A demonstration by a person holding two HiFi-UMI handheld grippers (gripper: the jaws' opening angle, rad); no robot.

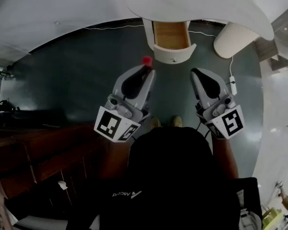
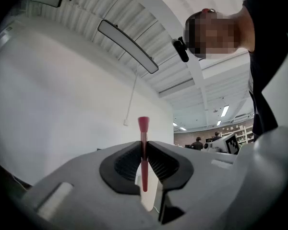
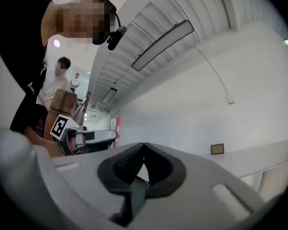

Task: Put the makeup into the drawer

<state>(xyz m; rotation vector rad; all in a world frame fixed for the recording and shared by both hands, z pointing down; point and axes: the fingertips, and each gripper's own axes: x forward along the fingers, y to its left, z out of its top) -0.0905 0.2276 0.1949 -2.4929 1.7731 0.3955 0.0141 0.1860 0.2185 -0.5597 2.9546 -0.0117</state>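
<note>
A slim red makeup stick (image 2: 143,152) with a flared red cap stands upright between the closed pads of my left gripper (image 2: 144,150). In the head view its red tip (image 1: 147,60) pokes out of the left gripper (image 1: 145,70), held just in front of the open wooden drawer (image 1: 171,36) of the white table (image 1: 206,4). My right gripper (image 1: 196,74) hovers to the right of the drawer front, jaws pressed together with nothing between them (image 3: 143,150). Both gripper views point upward at the ceiling and wall.
A white textured bin (image 1: 234,40) stands right of the drawer, with a white cable and adapter (image 1: 233,84) on the dark floor. Dark wooden furniture (image 1: 43,147) lies at the left. The person's shoes (image 1: 165,122) are below the grippers.
</note>
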